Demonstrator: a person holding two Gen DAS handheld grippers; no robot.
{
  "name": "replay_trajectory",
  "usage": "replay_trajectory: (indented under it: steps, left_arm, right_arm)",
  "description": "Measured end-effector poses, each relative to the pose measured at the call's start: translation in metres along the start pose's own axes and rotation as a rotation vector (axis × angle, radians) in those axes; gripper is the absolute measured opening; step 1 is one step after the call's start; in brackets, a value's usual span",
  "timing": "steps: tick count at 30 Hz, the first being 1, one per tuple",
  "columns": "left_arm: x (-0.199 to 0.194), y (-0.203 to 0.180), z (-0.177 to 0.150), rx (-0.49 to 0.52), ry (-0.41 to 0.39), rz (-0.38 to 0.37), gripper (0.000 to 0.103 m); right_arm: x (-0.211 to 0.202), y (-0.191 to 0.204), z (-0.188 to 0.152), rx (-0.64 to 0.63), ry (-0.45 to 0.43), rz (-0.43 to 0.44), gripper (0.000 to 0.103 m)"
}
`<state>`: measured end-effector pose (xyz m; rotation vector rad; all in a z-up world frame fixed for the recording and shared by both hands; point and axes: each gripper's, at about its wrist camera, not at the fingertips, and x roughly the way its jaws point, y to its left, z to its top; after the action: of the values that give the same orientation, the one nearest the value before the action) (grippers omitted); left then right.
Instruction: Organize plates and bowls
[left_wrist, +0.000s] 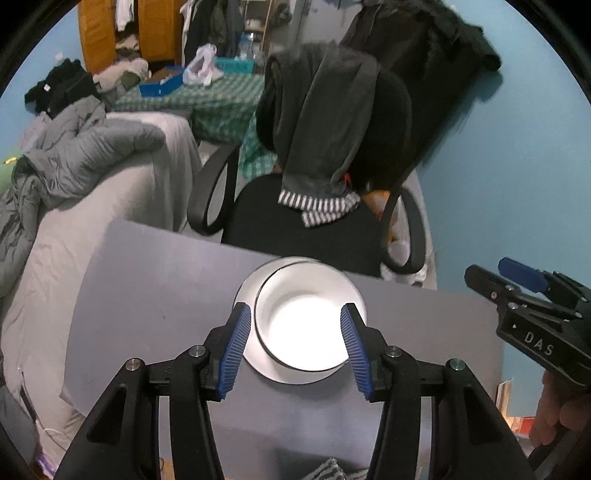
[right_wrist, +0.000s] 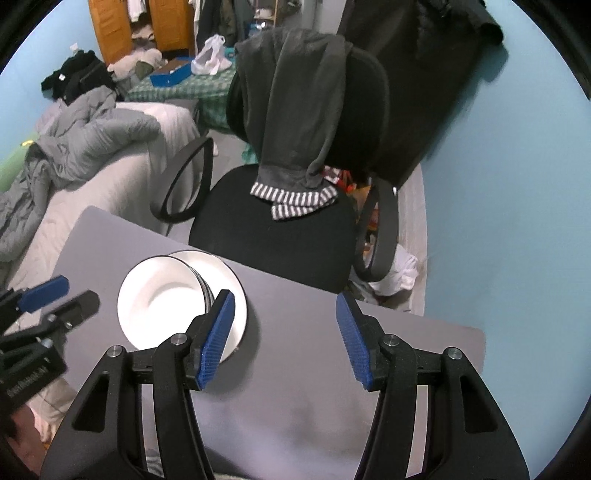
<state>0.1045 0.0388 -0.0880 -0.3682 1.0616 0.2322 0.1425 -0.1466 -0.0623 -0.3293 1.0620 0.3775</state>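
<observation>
bowl (left_wrist: 306, 325) sits on plate (left_wrist: 247, 354) on table (left_wrist: 147, 280); left gripper (left_wrist: 295, 343) and right gripper (right_wrist: 284, 336) both open, holding nothing.

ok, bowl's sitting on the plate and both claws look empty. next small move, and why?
Probably hold both claws clear of the stack. The bowl already sits on the plate on the grey table, and it is the only dishware in view. The left claw and right claw are open, gripping nothing.
</observation>
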Motion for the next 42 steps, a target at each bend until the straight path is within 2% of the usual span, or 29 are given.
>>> replay_trajectory:
  steps: [5,7,8,12,14,22,30,42]
  left_arm:
    - [-0.033,-0.017,-0.002,0.029,-0.063,-0.026,0.052]
    - [-0.046,-0.022,-0.002,0.031,-0.095,-0.03,0.062]
    - [-0.052,-0.024,-0.002,0.034,-0.11,-0.03,0.071]
    - [-0.073,-0.036,-0.001,0.067,-0.184,-0.047,0.076]
    - [-0.078,-0.042,-0.001,0.093,-0.191,-0.049,0.08]
    - [-0.089,-0.05,-0.001,0.118,-0.2,-0.044,0.08]
    - [-0.094,-0.05,-0.004,0.115,-0.188,-0.056,0.08]
    - [-0.096,-0.056,-0.008,0.127,-0.179,-0.032,0.08]
  right_arm:
    - [-0.029,-0.012,-0.007,0.029,-0.042,0.038,0.056]
    - [-0.037,-0.017,-0.009,0.048,-0.056,0.041,0.056]
    - [-0.043,-0.02,-0.009,0.061,-0.065,0.042,0.056]
    - [-0.062,-0.027,-0.012,0.079,-0.102,0.023,0.056]
    - [-0.072,-0.03,-0.014,0.083,-0.12,0.011,0.056]
    - [-0.097,-0.036,-0.024,0.13,-0.165,-0.001,0.057]
    - [-0.096,-0.033,-0.03,0.137,-0.151,0.019,0.057]
    - [-0.099,-0.032,-0.031,0.139,-0.153,0.016,0.057]
